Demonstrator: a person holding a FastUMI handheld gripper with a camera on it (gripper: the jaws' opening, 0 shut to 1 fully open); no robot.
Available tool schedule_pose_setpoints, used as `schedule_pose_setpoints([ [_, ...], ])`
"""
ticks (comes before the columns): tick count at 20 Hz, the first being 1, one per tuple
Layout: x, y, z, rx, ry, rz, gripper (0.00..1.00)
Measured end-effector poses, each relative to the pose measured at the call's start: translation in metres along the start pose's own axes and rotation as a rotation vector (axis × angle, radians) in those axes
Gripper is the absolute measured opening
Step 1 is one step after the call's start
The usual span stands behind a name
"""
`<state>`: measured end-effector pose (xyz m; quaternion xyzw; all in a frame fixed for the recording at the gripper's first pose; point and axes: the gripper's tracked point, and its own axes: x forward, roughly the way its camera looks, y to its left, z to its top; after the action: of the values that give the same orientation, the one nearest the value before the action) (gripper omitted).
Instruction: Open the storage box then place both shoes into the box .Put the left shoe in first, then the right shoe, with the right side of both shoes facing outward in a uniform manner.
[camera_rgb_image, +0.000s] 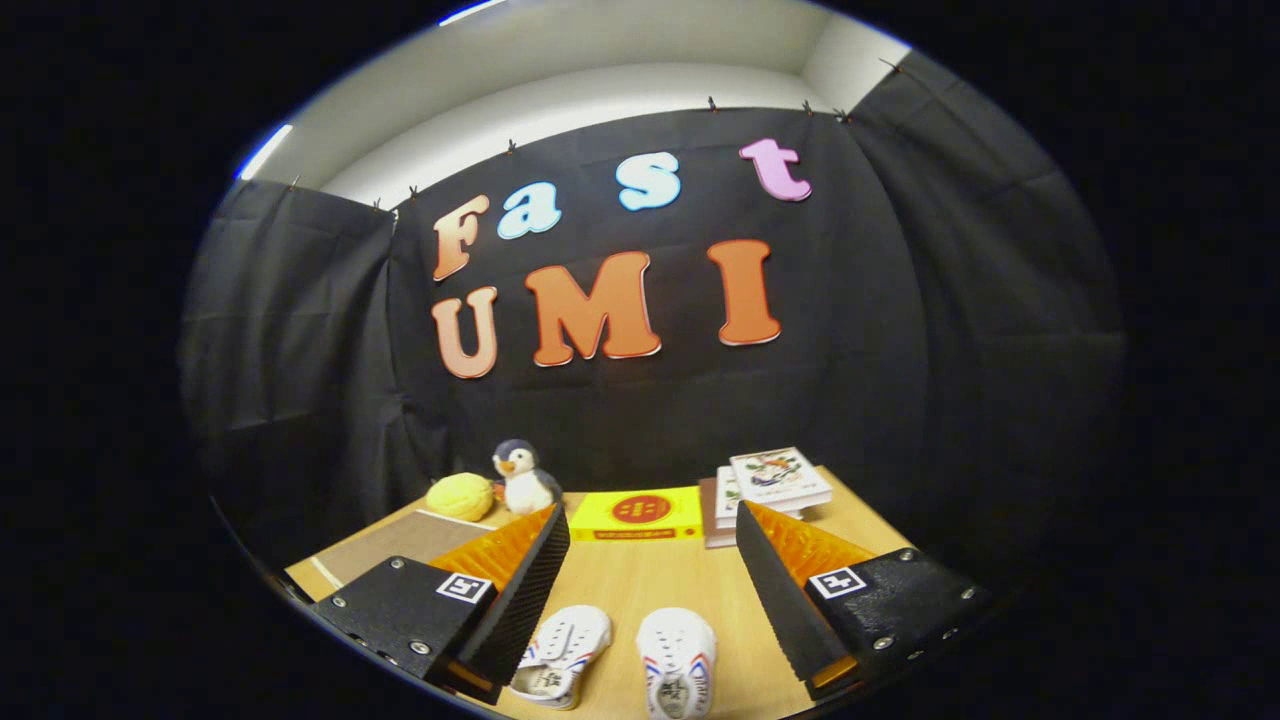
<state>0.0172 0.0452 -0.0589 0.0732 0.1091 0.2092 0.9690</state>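
The wooden worktop (650, 580) runs back to the black cloth wall, with bare wood between the two fingers and on to a yellow box (636, 514) lying flat at the far edge. The tongs (650, 585) are spread wide, holding nothing, raised above the surface and pitched so they look along the worktop. A brown mat (400, 540) lies beyond the left finger. A stack of books (770, 485) sits at the far edge, just right of the yellow box. Two small white shoes lie below the fingers: the left shoe (562, 655) tipped on its side close to the left finger, the right shoe (677, 662) upright beside it. A plush penguin (522, 477) stands by a yellow, possibly knitted ball (460, 496).
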Motion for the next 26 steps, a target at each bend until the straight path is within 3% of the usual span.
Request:
schedule_pose_setpoints([
  [4, 0.011, 0.057, -0.064, 0.359, 0.237, 0.274, 0.98],
  [6, 0.015, 0.073, -0.096, 0.503, 0.362, 0.344, 0.98],
  [10, 0.023, 0.109, -0.145, 0.674, 0.538, 0.449, 0.97],
  [17, 0.025, 0.159, -0.179, 0.810, 0.696, 0.595, 0.96],
  [22, 0.029, 0.186, -0.202, 0.821, 0.797, 0.638, 0.95],
  [26, 0.027, 0.204, -0.199, 0.912, 0.836, 0.698, 0.95],
])
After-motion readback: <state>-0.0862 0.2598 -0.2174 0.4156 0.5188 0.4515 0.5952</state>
